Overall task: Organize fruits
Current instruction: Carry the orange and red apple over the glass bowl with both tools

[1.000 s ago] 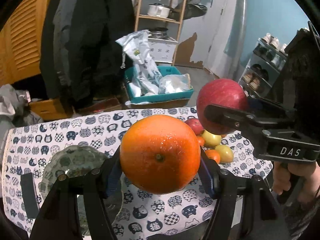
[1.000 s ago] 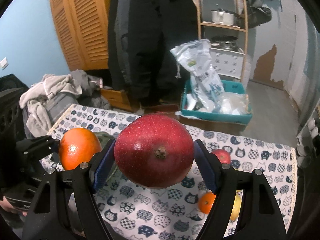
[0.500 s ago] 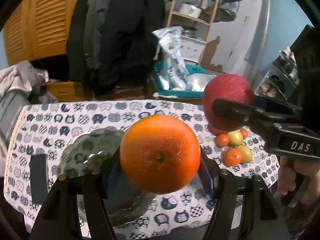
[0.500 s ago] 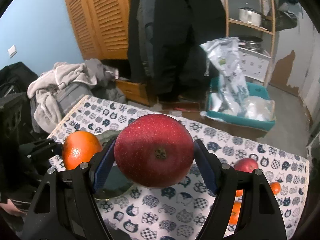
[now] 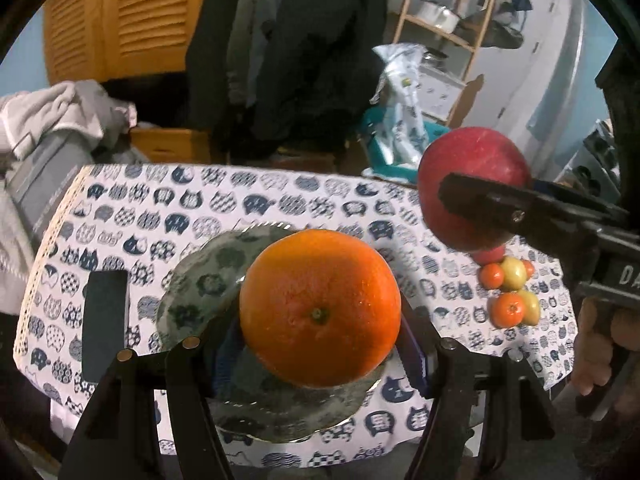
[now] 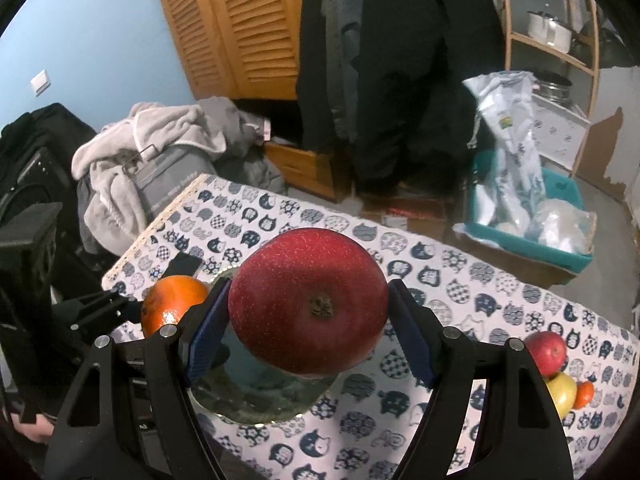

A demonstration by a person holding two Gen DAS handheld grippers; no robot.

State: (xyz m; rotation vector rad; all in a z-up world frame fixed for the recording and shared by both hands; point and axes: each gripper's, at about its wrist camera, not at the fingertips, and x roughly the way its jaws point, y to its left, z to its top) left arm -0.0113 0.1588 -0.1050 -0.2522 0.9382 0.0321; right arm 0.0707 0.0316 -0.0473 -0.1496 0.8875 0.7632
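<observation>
A table (image 5: pixel 120 216) under a cat-print cloth (image 6: pixel 460 280) fills both views; on it lies a glass plate (image 5: pixel 192 292), with a dark slab (image 5: pixel 105 324) just beside it; the left gripper (image 5: pixel 320 320) is clamped on an orange (image 5: pixel 320 308) above the plate; the right gripper (image 6: pixel 308 320) is clamped on a red apple (image 6: pixel 308 300), also over the plate; near the table's right end sits a small cluster of fruit (image 5: pixel 510 292), red, yellow and orange pieces touching one another, well apart from the plate.
</observation>
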